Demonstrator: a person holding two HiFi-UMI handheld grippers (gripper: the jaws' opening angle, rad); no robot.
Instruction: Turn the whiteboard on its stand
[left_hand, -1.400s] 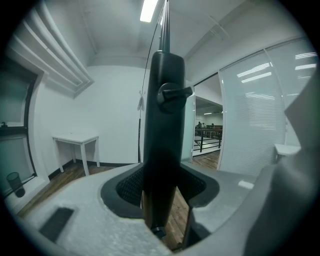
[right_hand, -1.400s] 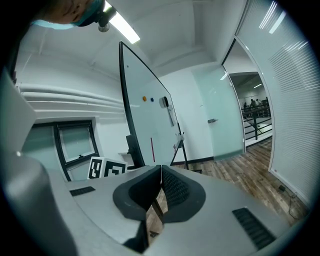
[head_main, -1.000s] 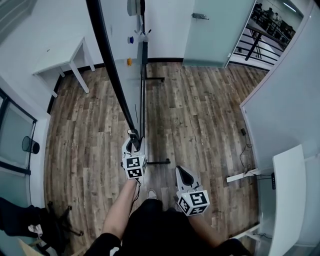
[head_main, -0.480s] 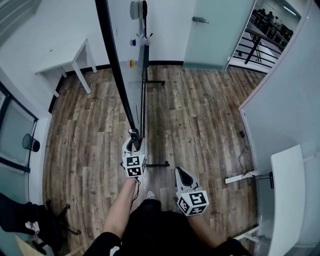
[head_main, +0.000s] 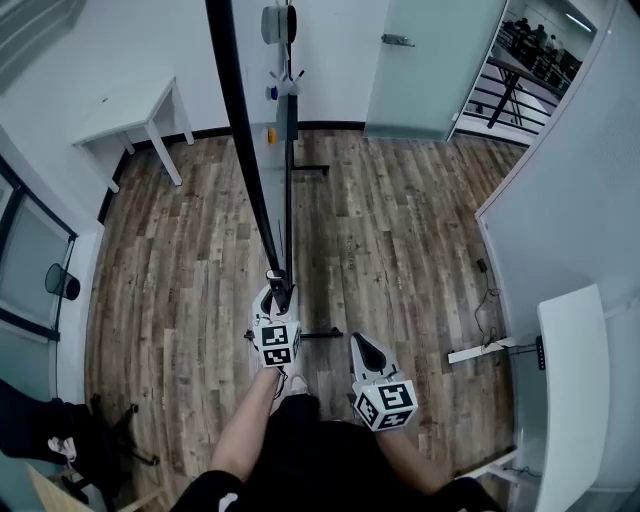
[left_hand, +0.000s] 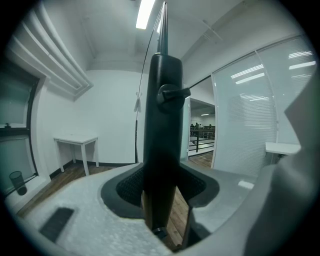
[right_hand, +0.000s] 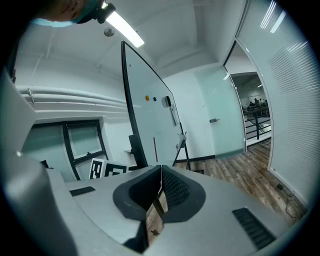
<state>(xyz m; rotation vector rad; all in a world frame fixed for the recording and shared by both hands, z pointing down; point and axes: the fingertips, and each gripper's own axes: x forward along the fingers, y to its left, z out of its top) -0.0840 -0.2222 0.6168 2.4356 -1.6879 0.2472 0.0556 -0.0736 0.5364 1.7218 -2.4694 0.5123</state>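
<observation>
Left gripper (head_main: 277, 292) is clamped on the black edge of the whiteboard (head_main: 243, 150). The board sits on its stand (head_main: 289, 215) on the wood floor (head_main: 400, 220). Right gripper (head_main: 363, 346) is closed tight, holding nothing. 1 white table (head_main: 128, 112) stands near, by the wall.

My left gripper (head_main: 277, 294) grips the black frame of the whiteboard (head_main: 246, 140), which I see edge-on above the wooden floor (head_main: 400, 230). My right gripper (head_main: 364, 345) hangs near it, clear of the board.
</observation>
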